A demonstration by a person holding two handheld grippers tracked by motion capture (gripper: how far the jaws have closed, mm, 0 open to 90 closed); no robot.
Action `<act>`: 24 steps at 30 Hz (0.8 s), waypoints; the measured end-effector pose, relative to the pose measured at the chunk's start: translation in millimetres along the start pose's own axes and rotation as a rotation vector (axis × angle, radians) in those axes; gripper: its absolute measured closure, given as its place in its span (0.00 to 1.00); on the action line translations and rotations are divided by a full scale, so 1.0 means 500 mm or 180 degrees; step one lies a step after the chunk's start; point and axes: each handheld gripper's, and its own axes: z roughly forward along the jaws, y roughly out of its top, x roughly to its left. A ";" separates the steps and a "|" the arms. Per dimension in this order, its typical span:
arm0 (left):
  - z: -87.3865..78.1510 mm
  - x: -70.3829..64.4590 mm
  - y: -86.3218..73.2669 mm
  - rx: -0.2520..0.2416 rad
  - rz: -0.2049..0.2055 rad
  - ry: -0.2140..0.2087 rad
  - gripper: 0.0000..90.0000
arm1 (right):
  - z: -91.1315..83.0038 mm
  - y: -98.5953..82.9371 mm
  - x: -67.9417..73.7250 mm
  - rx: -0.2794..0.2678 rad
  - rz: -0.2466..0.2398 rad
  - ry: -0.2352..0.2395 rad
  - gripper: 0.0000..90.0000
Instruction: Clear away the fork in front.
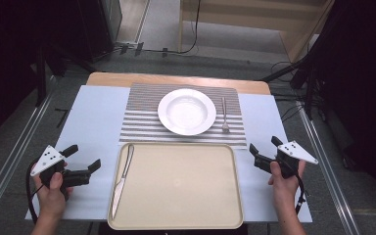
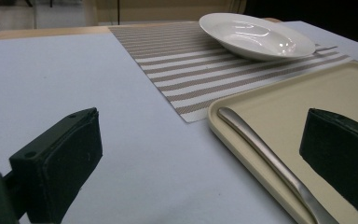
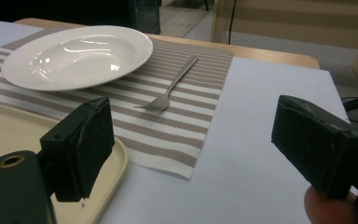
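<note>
A white plate [image 1: 186, 111] [image 2: 256, 35] [image 3: 77, 56] rests on a striped placemat [image 1: 142, 122] [image 2: 191, 70] [image 3: 168, 130]. To its right on the mat lies a fork [image 1: 224, 115] [image 3: 170, 91]. A beige tray [image 1: 186, 188] [image 2: 279, 102] [image 3: 9, 135] sits in front of the mat, with a knife [image 1: 122, 178] [image 2: 270, 161] along its left side. My left gripper [image 1: 83, 159] [image 2: 200, 158] is open, left of the tray over the white table cover. My right gripper [image 1: 265, 149] [image 3: 191, 144] is open, just right of the tray. Neither holds anything.
A pale blue-white cover [image 1: 90, 127] spreads over the wooden table [image 1: 176, 78]. Cables [image 1: 289, 110] and dark equipment stand on the floor around the table. A wooden cabinet [image 1: 254, 14] stands behind.
</note>
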 end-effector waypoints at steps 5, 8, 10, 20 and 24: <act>-0.004 0.020 -0.007 -0.0108 -0.0108 -0.0072 0.00 | 0.027 0.036 0.002 0.0077 0.0091 0.0116 0.16; -0.002 0.022 -0.010 -0.0114 -0.0123 -0.0107 0.00 | 0.040 0.056 0.003 0.0095 0.0092 0.0174 0.17; 0.001 0.024 -0.012 -0.0094 -0.0169 -0.0110 0.00 | 0.051 0.069 0.006 0.0121 0.0051 0.0125 0.17; 0.002 0.017 -0.016 -0.0102 -0.0095 -0.0106 0.00 | 0.111 0.093 0.021 0.0176 0.0139 0.0169 0.22; 0.006 0.012 -0.017 -0.0077 -0.0037 -0.0123 0.00 | 0.141 0.096 0.023 0.0281 0.0102 0.0000 0.28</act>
